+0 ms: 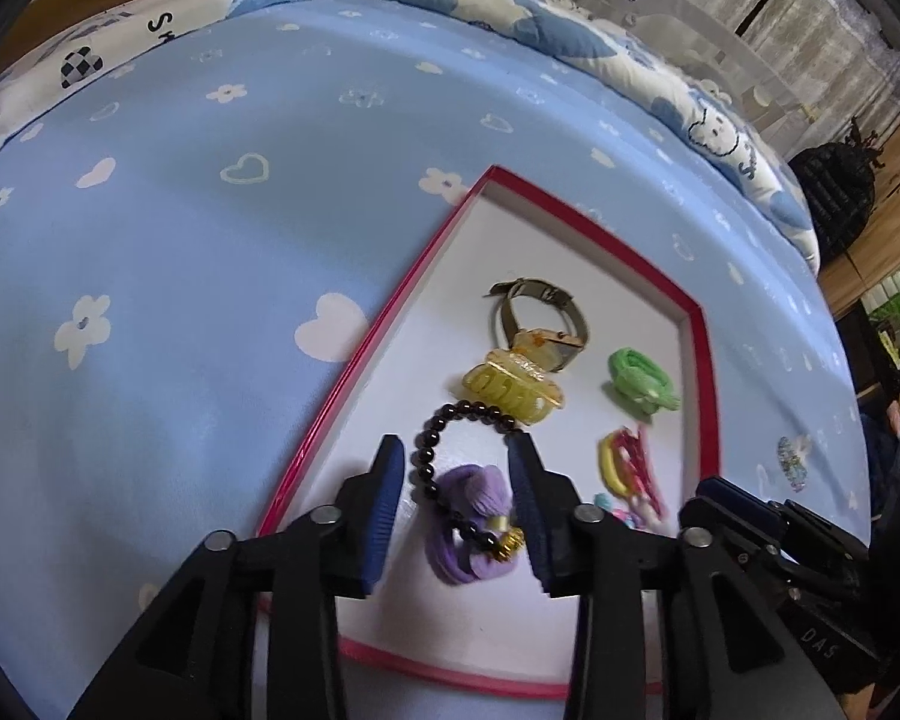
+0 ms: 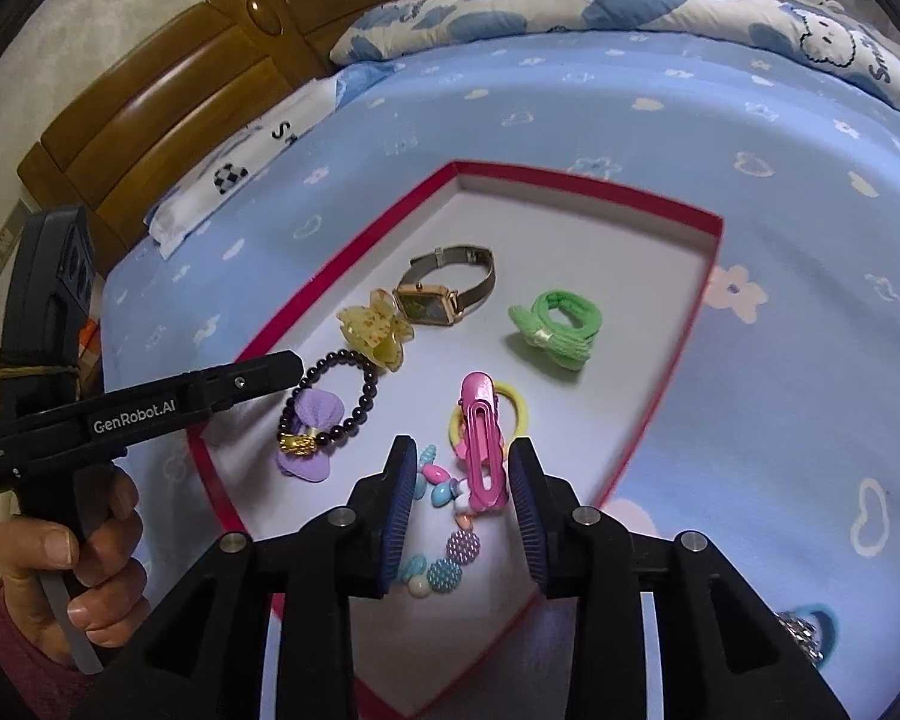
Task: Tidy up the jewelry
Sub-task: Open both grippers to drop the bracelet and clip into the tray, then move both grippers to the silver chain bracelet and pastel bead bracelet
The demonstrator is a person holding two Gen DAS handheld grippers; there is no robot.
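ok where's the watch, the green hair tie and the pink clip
watch point(image 2: 424, 305): right wrist view, on its dark square face
green hair tie point(image 2: 555, 324): right wrist view, on its looped band
pink clip point(image 2: 480, 438): right wrist view, mid-body

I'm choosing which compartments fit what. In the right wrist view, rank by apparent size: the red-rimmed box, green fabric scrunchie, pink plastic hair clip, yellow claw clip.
1. Red-rimmed white box, by far.
2. Green fabric scrunchie and pink plastic hair clip: alike; clip sits nearer, so unsure.
3. Translucent yellow claw clip.
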